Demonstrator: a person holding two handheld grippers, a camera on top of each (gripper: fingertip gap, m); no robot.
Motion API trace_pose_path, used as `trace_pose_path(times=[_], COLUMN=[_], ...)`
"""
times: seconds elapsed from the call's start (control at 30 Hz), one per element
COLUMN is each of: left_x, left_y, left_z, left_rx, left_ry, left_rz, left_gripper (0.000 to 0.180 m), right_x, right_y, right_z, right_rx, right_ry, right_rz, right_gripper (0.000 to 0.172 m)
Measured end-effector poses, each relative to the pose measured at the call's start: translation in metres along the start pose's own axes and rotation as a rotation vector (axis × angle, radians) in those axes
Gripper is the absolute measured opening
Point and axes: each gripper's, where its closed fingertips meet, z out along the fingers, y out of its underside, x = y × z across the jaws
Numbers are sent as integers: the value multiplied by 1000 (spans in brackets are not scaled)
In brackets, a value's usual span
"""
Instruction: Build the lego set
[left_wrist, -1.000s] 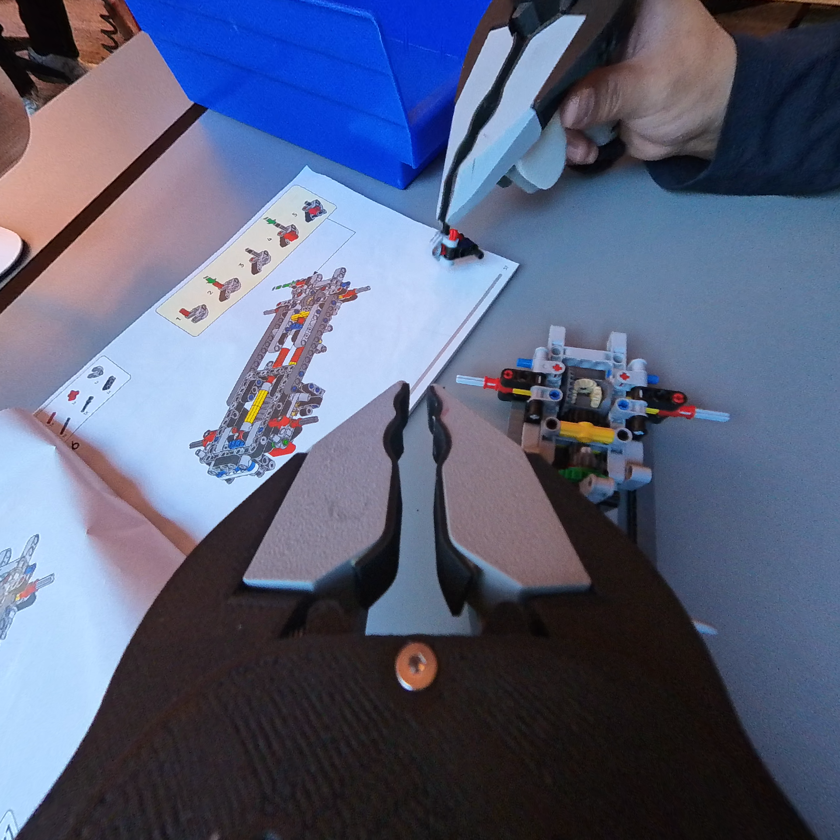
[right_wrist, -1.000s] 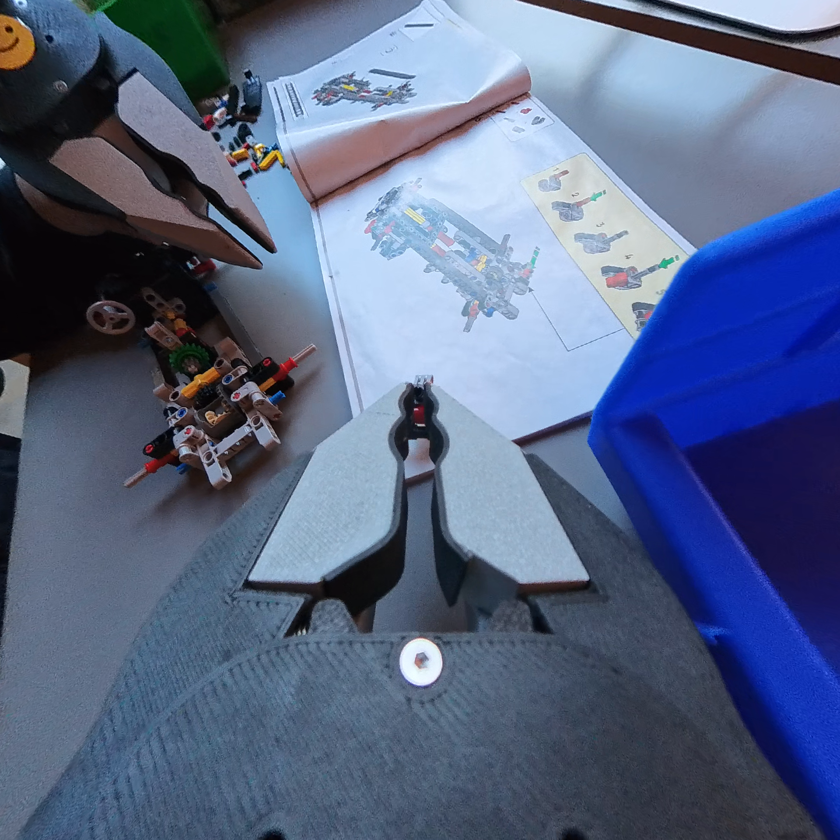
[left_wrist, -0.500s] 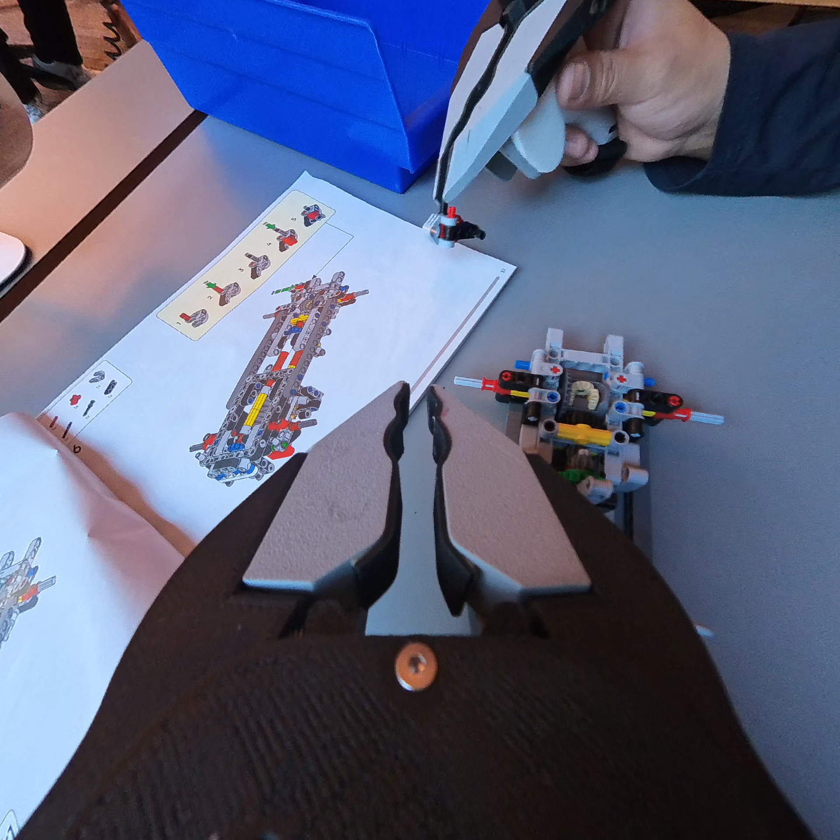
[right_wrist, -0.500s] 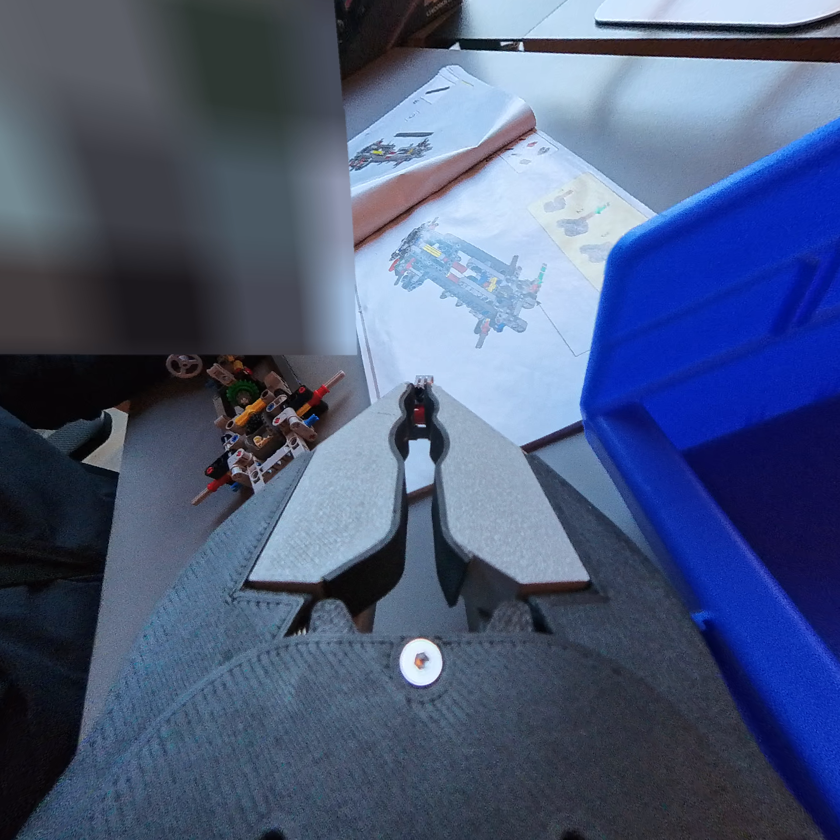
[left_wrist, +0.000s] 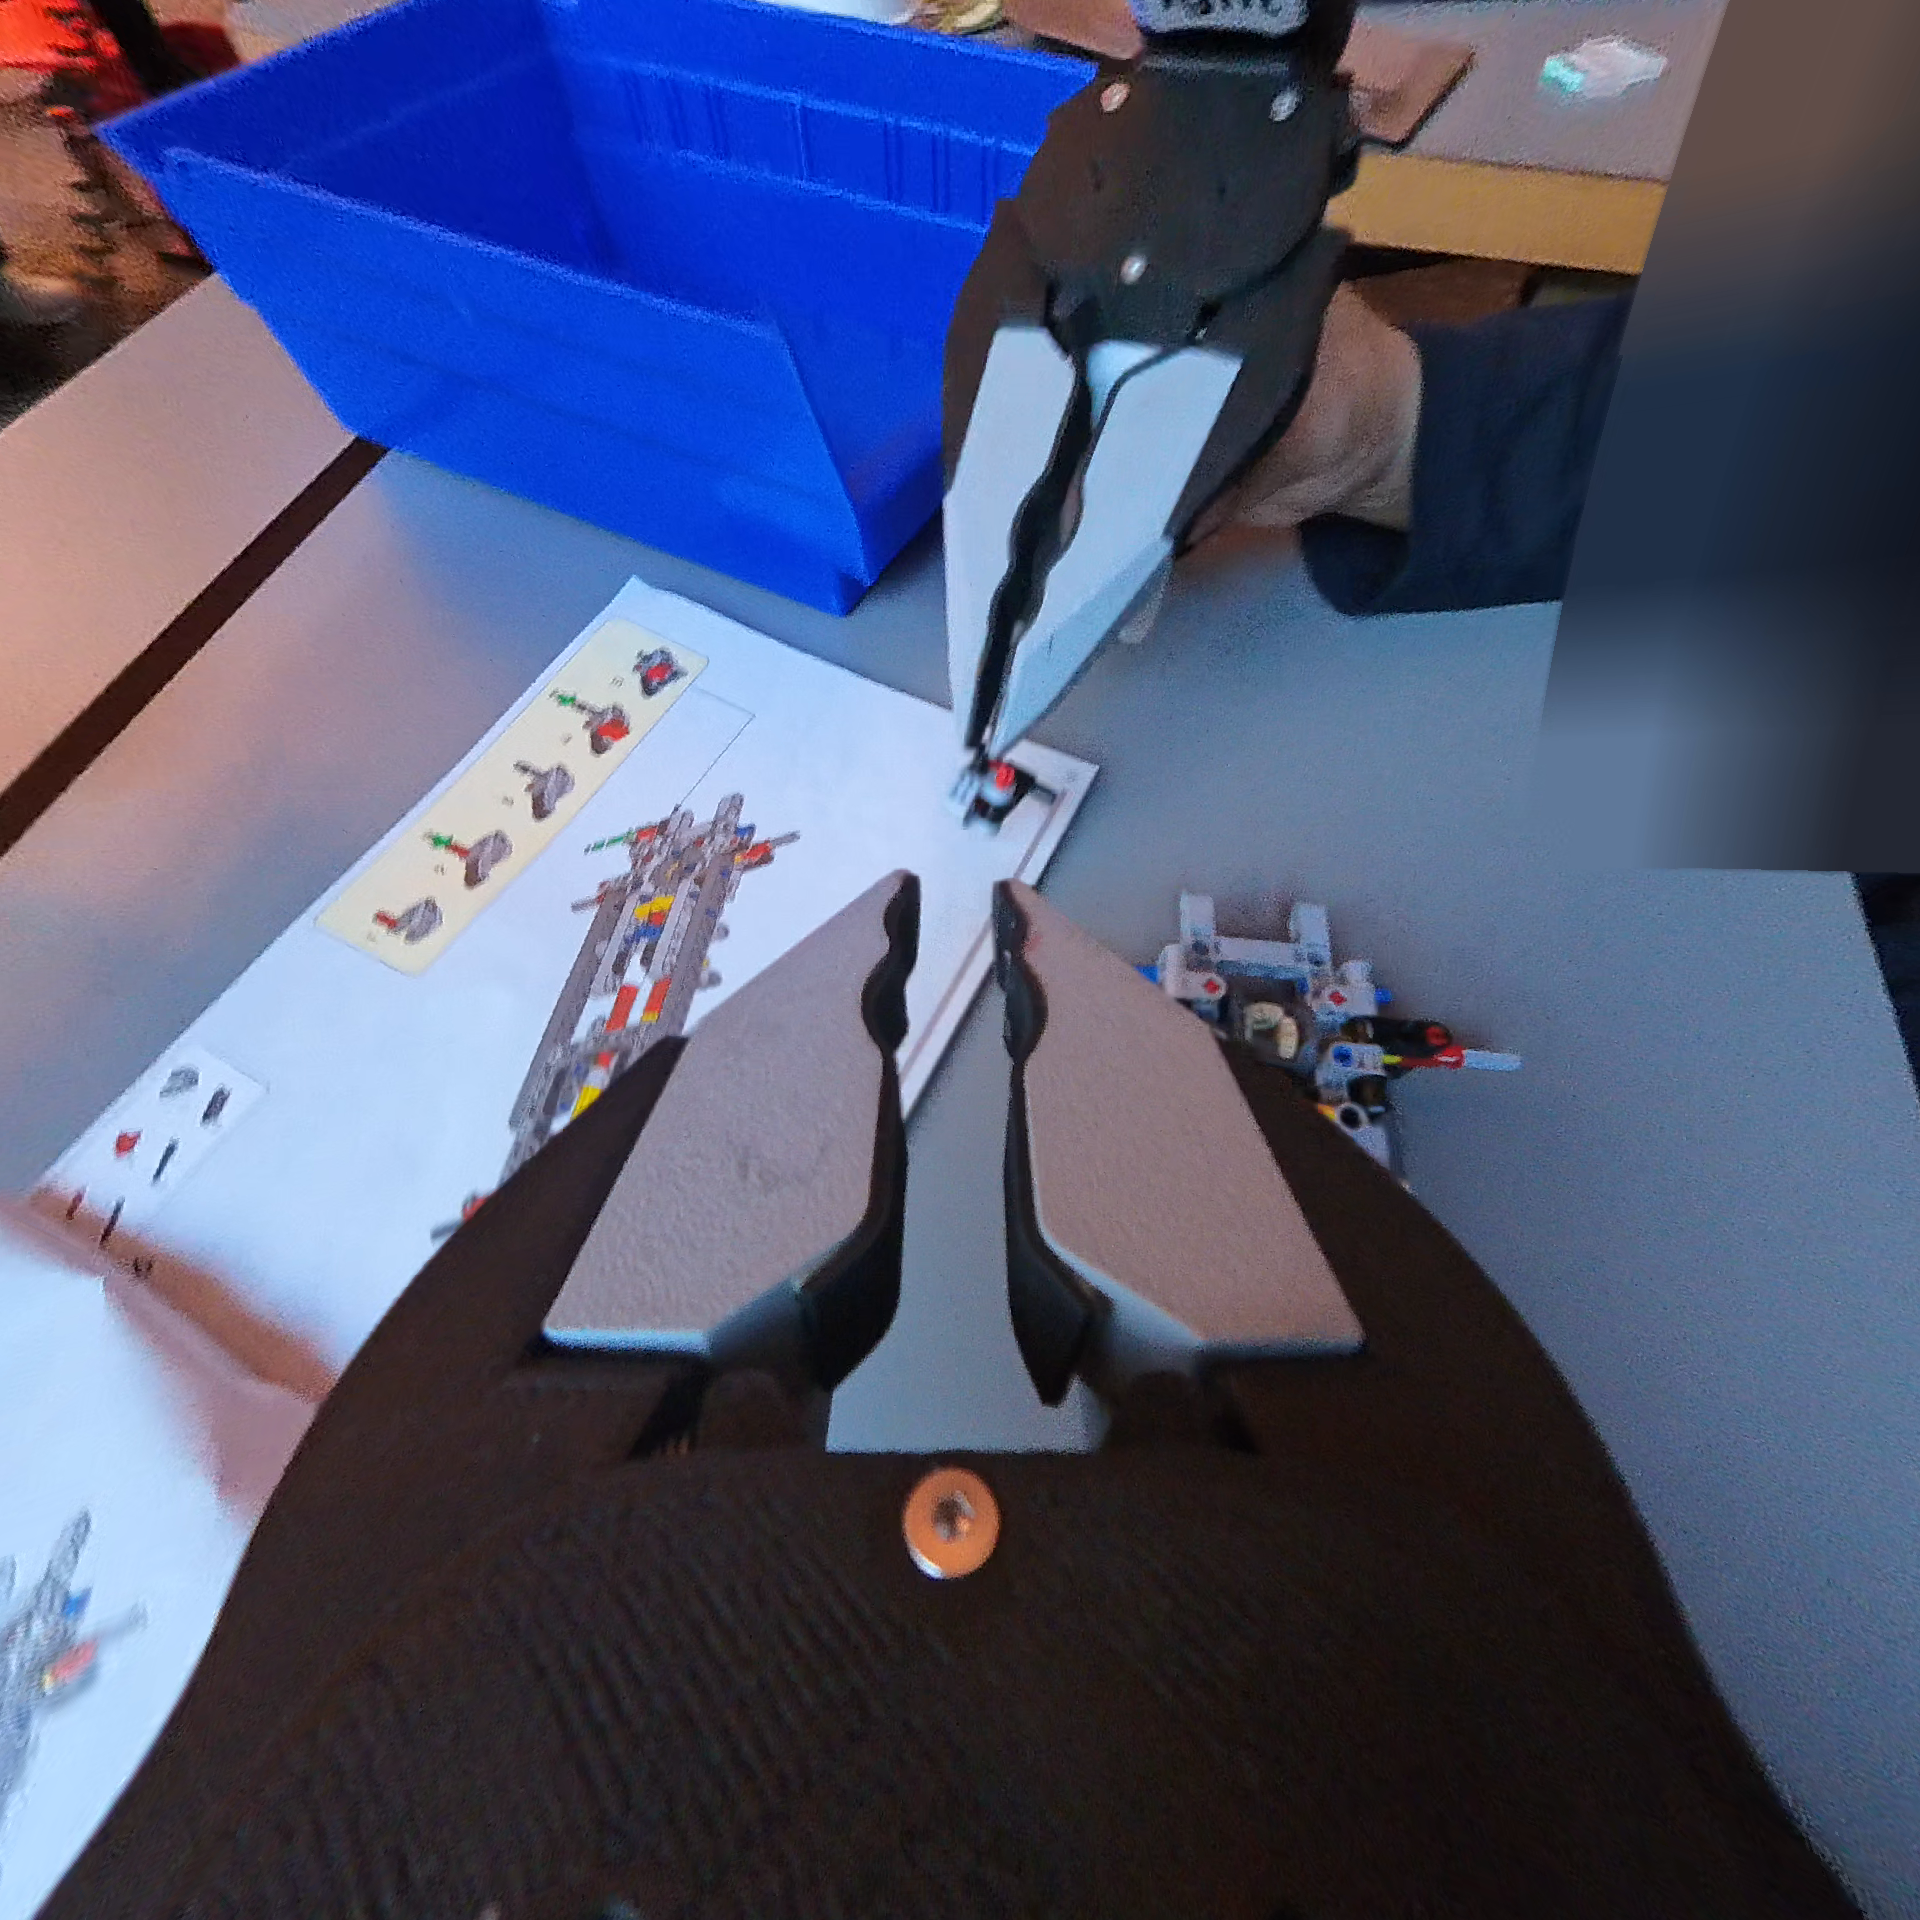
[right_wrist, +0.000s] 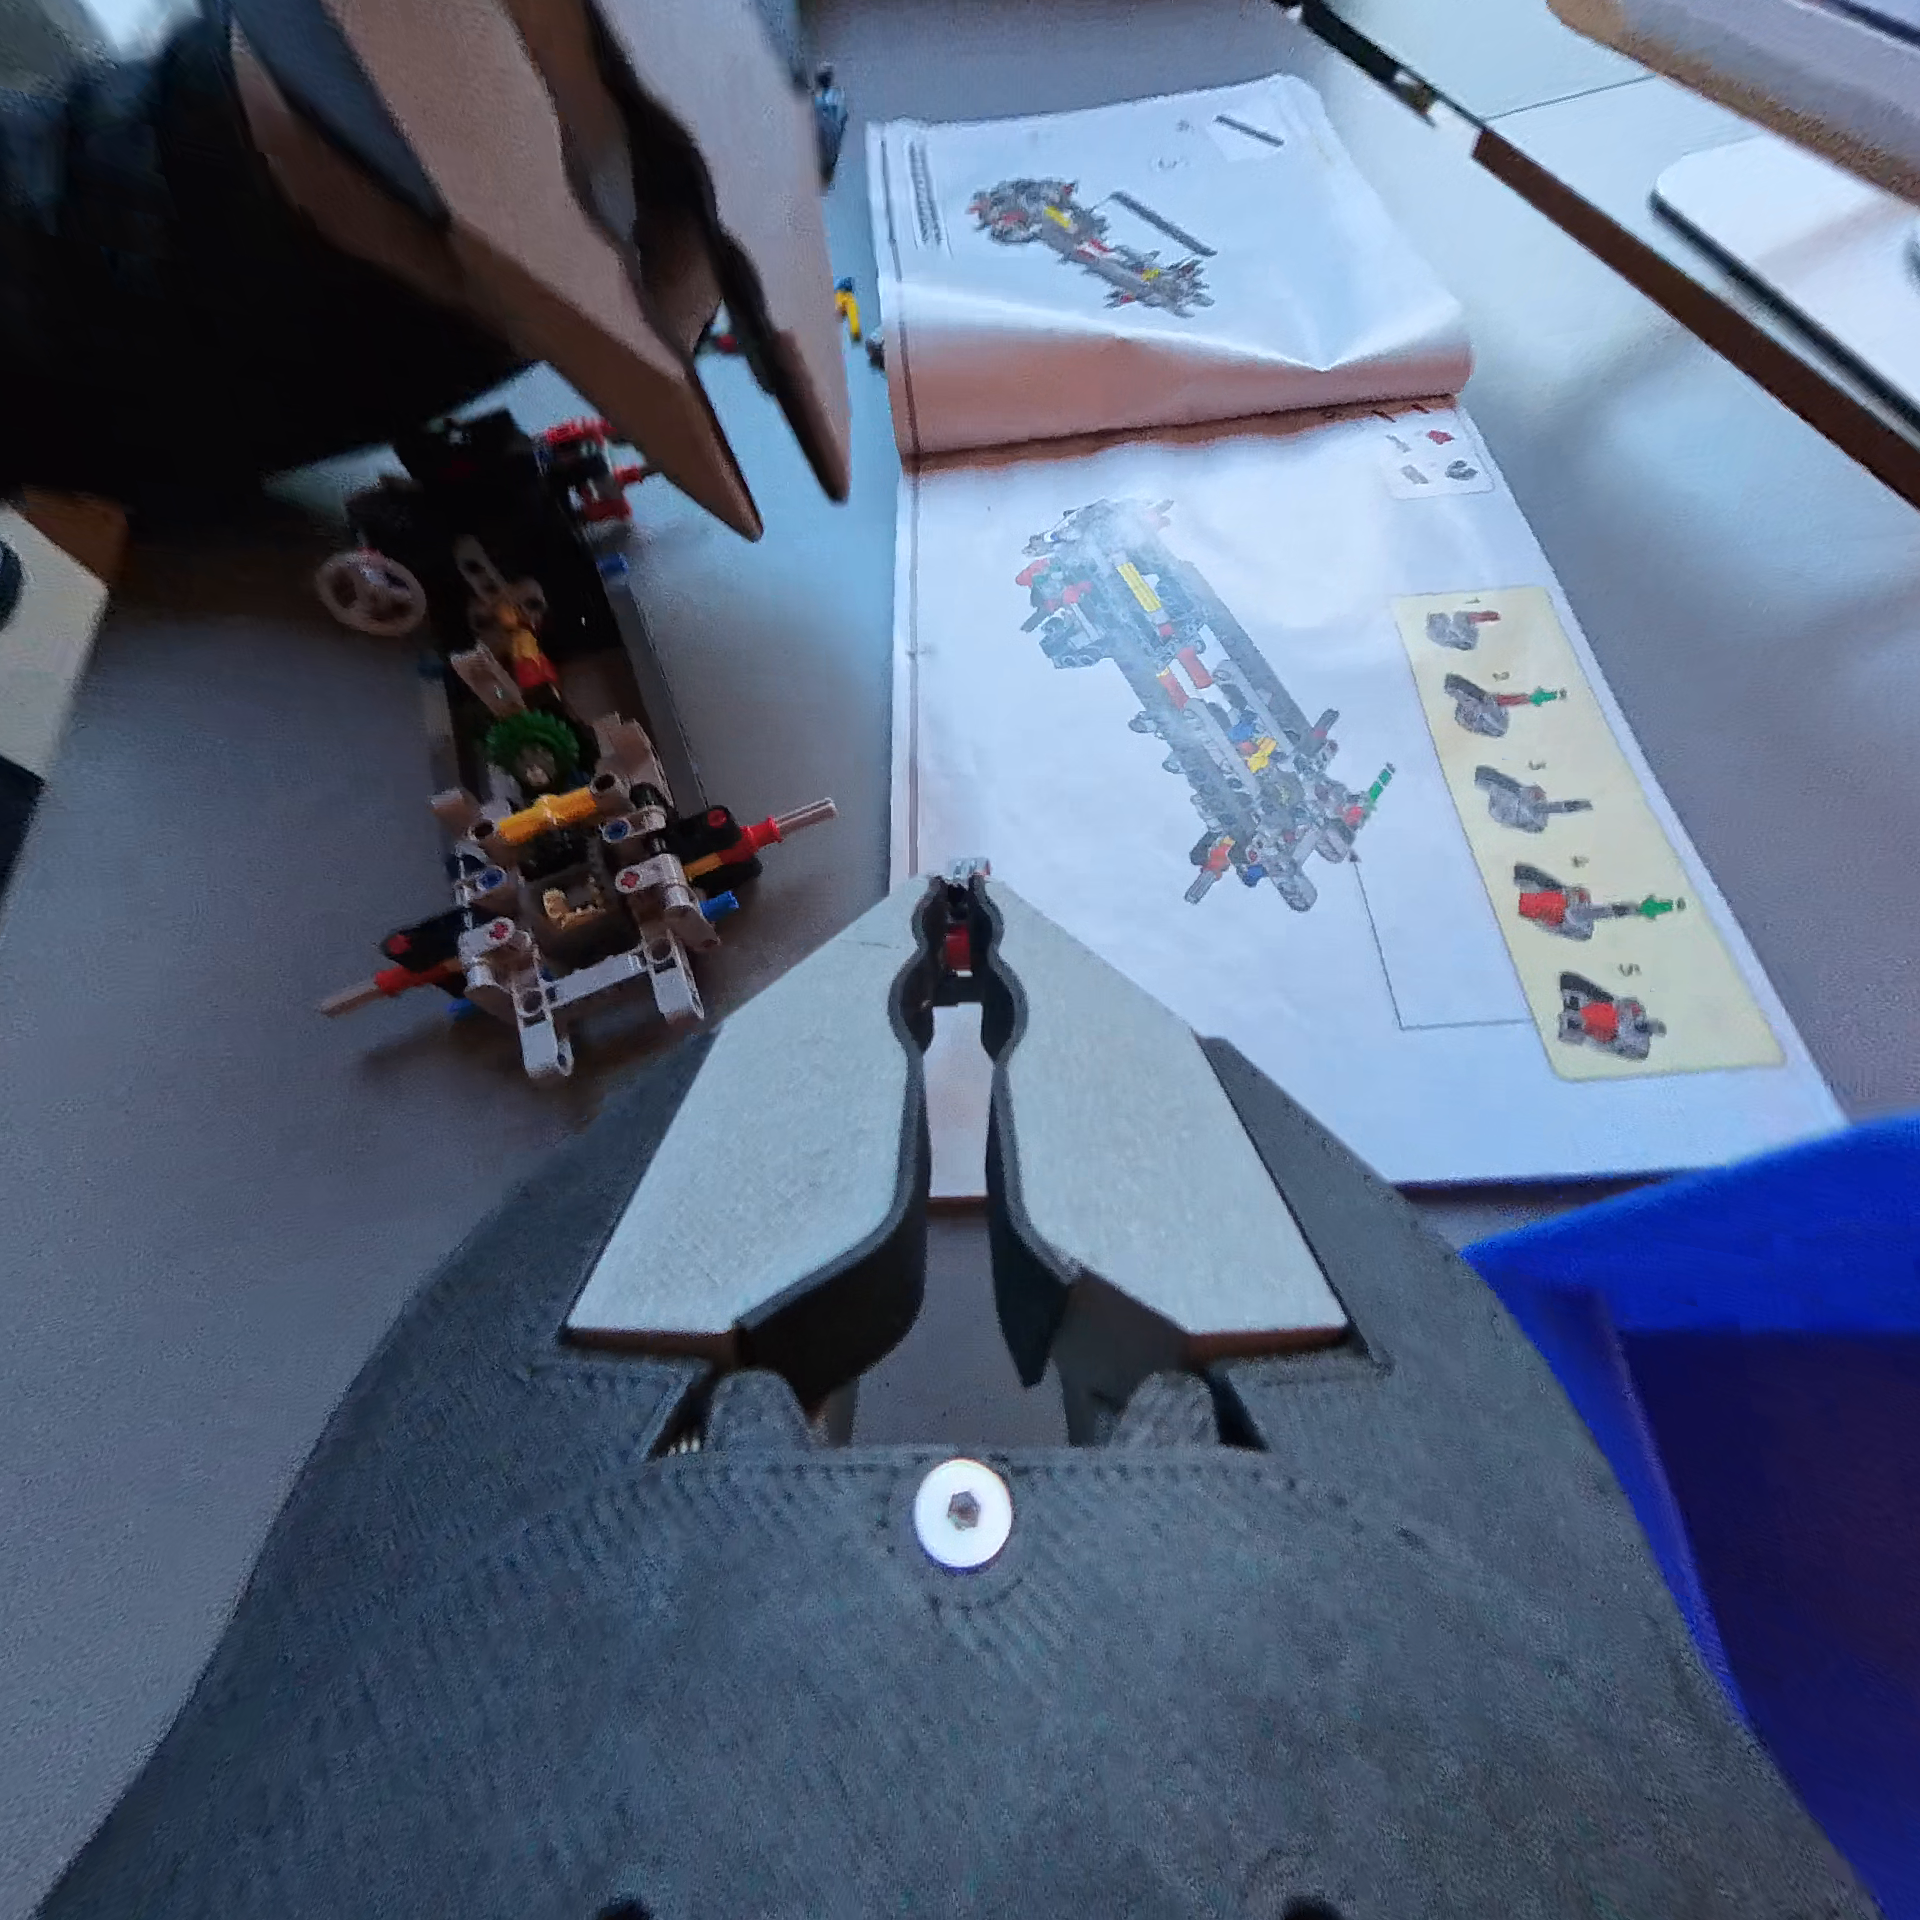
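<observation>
My right gripper (right_wrist: 961, 883) is shut on a small red, black and grey brick piece (right_wrist: 958, 935). The left wrist view shows that piece (left_wrist: 992, 790) at its tips (left_wrist: 982, 743), just above the near corner of the open instruction booklet (left_wrist: 436, 987). My left gripper (left_wrist: 956, 904) is slightly open and empty, hovering over the booklet's edge and pointing at the held piece. It also shows in the right wrist view (right_wrist: 795, 511). A part-built brick chassis (left_wrist: 1299, 997) lies on the grey table to its right, and shows in the right wrist view (right_wrist: 561, 862).
A blue bin (left_wrist: 582, 312) stands behind the booklet and at the right wrist view's lower right (right_wrist: 1766, 1403). A person's hand (left_wrist: 1340, 447) grips the right gripper. Loose small bricks (right_wrist: 847, 301) lie beyond the booklet (right_wrist: 1143, 1039). A dark table seam (left_wrist: 156, 665) runs at left. The grippers' ends are close to 8 cm from one another.
My left jaws have opened a little, still with nothing between them. My right gripper has come down towards the booklet's corner and nearer my left gripper, with the small piece still pinched.
</observation>
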Motion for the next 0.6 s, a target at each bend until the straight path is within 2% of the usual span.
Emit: trace_pose_path(times=[0.1,0.3,0.5,0.6], left_x=[1,-10,-12,-13], left_y=[-4,22,35,45], left_z=[17,65,77,81], left_rx=[-65,-232,-298,-341], left_ry=[85,131,174,151], left_rz=[43,110,115,161], left_gripper=[17,16,16,10], right_x=[2,9,13,16], right_y=[3,12,14,14], right_z=[7,18,21,19], right_rx=[-68,-147,-143,-141], right_ry=[26,30,9,22], right_rz=[-82,-133,-106,-85], right_gripper=[0,0,0,8])
